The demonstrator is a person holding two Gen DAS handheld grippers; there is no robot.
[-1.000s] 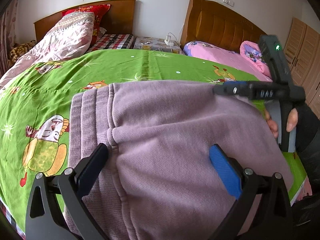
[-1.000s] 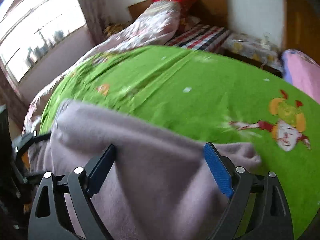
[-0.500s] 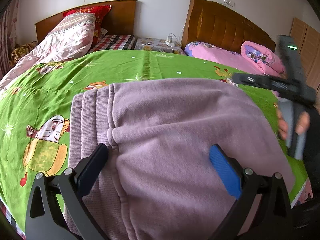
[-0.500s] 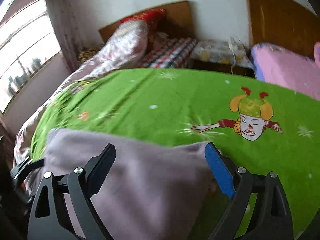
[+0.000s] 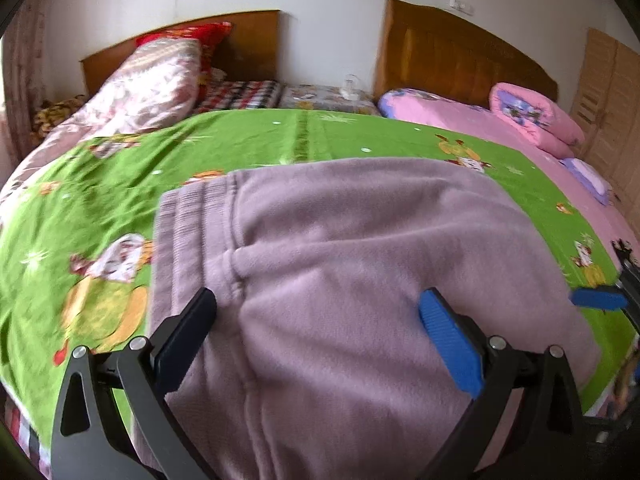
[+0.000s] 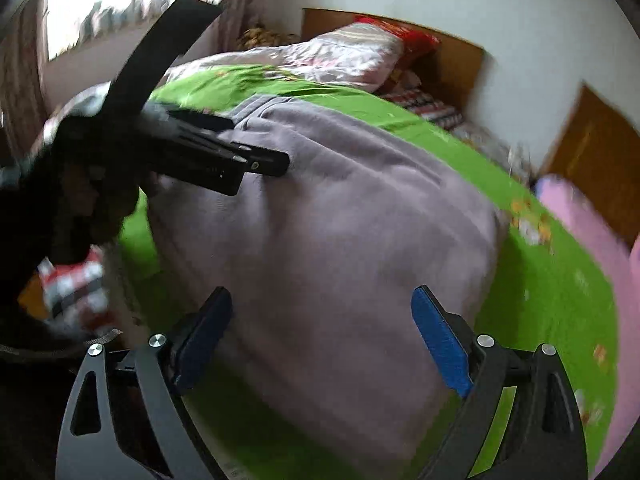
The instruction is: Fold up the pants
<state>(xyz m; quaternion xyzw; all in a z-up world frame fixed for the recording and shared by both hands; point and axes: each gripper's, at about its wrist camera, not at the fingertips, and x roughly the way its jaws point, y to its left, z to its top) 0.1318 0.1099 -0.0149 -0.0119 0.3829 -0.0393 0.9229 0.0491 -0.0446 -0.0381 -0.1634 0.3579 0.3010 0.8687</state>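
A: Pants (image 5: 352,280), mauve fleece, folded into a thick block. They lie on the green cartoon-print bedspread (image 5: 80,208), near its front edge. Ribbed waistband (image 5: 188,232) on the left side in the left wrist view.

B: Confirmed from the right wrist view: same pants (image 6: 340,240), rounded bundle, green bedspread (image 6: 560,300) showing past them on the right.

A: Left gripper (image 5: 320,332): jaws spread wide, one black pad and one blue pad with the fabric between them. Nothing pinched. Whether the pads touch the cloth, cannot tell.

B: Right gripper (image 6: 320,336): also wide apart, holding nothing, fabric showing between the fingers. The left gripper (image 6: 224,160) appears here as well, side-on over the waistband end, blurred; gloved hand (image 6: 80,200) behind it.

A: The tip of the right gripper (image 5: 600,298) shows at the right edge of the left view, one blue pad, just beside the pants.

B: Surroundings: patterned quilt (image 5: 152,84) and red pillow (image 5: 200,36) against a wooden headboard (image 5: 248,40). Second bed with pink sheet (image 5: 480,124) to the right. Window (image 6: 100,12) at the far left.
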